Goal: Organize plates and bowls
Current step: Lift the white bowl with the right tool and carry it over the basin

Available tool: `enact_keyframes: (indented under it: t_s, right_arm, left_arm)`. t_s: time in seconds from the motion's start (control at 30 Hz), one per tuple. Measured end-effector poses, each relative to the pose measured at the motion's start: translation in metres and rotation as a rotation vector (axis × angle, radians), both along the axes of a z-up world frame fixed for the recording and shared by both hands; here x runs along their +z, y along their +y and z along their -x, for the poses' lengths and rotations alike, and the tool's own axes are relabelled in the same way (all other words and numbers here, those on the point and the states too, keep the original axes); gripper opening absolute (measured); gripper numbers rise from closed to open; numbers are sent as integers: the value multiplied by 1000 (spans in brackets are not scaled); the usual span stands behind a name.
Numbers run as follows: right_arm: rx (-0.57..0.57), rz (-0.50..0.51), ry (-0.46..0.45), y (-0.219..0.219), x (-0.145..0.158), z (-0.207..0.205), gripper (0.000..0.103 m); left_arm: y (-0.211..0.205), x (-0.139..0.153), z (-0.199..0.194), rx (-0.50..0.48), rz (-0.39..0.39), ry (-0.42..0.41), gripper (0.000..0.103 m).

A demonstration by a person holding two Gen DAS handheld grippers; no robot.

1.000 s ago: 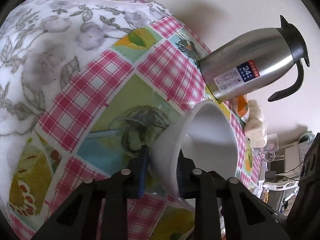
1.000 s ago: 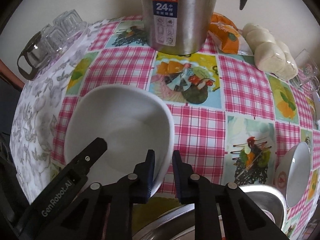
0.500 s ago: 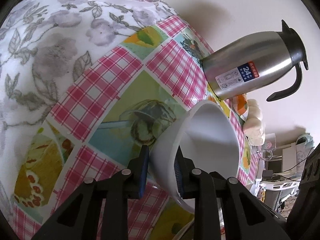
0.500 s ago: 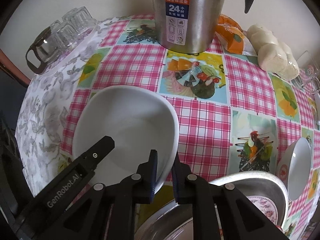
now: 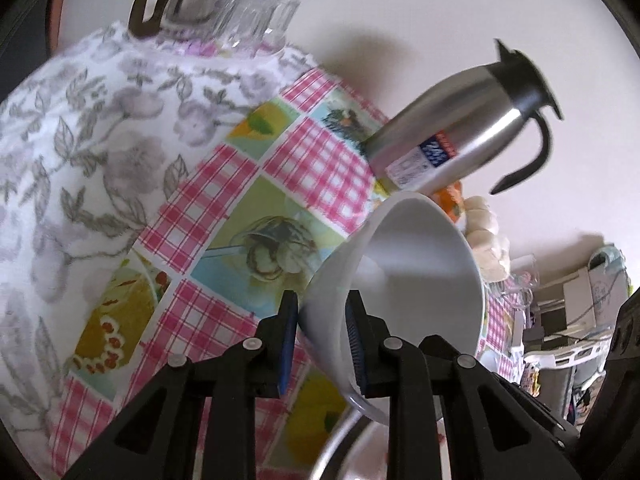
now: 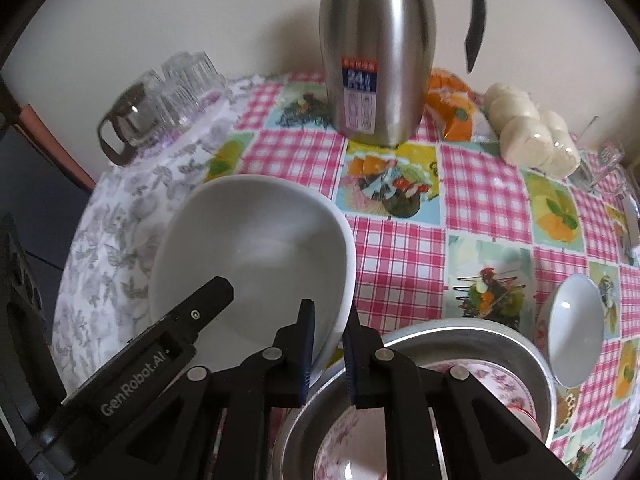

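Note:
A large white bowl hangs tilted above the checked tablecloth, held from two sides. My right gripper is shut on its near rim, one pad inside and one outside. My left gripper is shut on the opposite wall of the same white bowl; one of its fingers reaches over the bowl in the right wrist view. Just below my right gripper sits a metal basin holding a pink flowered plate. A small white bowl stands tilted to the right of the basin.
A steel thermos jug stands at the back by the wall, with an orange packet and wrapped white buns beside it. Upturned glasses and a glass pot stand at the back left on a floral cloth.
Both grippers have risen with the large white bowl, which now hangs off the table. More of the metal basin and its flowered plate shows below the right gripper.

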State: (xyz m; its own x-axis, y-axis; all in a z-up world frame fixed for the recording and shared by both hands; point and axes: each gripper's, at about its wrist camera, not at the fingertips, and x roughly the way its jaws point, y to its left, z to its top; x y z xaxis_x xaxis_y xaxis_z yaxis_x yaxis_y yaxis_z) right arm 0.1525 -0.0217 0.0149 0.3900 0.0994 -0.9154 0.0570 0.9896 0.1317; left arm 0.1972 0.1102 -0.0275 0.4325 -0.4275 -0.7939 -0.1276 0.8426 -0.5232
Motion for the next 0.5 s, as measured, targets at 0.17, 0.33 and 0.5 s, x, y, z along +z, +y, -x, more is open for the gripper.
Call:
enact_keyframes:
  t_s: [0.17, 0.33, 0.5]
  right_arm:
    - [-18, -13, -50, -16, 24, 19, 15]
    - [-41, -41, -113, -32, 46, 41, 15]
    - [-76, -68, -172, -50, 63, 66, 15]
  left_arm:
    - [-15, 34, 14, -44, -39, -77, 25]
    - [-29, 59, 31, -85, -75, -138, 25]
    - [-49, 83, 52, -130, -103, -198, 25]
